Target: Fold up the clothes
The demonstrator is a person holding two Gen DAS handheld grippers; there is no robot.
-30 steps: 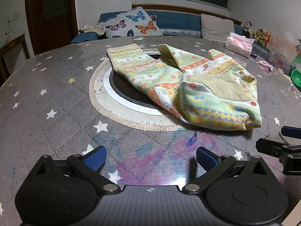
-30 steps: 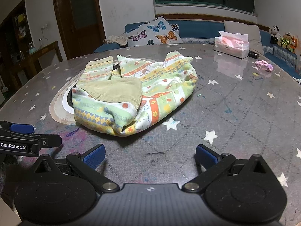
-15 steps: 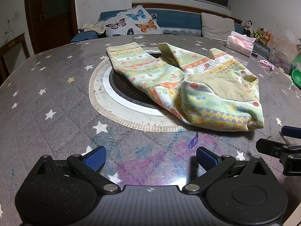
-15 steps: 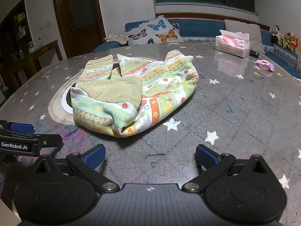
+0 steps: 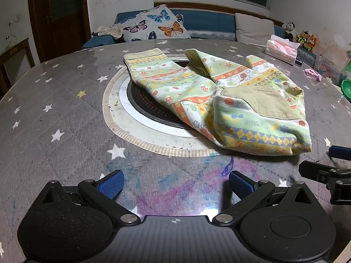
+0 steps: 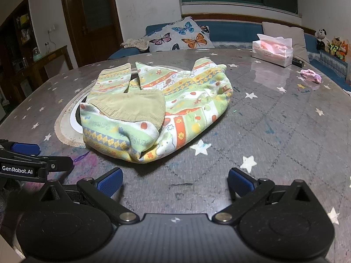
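Observation:
A child's pair of green, yellow and orange patterned trousers lies crumpled on the round table, partly over the dark centre disc. Its olive ribbed waistband is folded back on top. My left gripper hovers open over the tabletop in front of the garment, with nothing between its blue pads. My right gripper is likewise open and empty, just short of the trousers' near corner. Each gripper shows at the edge of the other's view: the right gripper, the left gripper.
The grey star-print table cover spreads all round. A tissue box and a small pink cloth sit at the far right. A green object is at the right edge. A sofa with a butterfly cushion stands behind.
Both grippers have drifted slightly; the trousers look a little nearer and lower in both views. Nothing was taken hold of.

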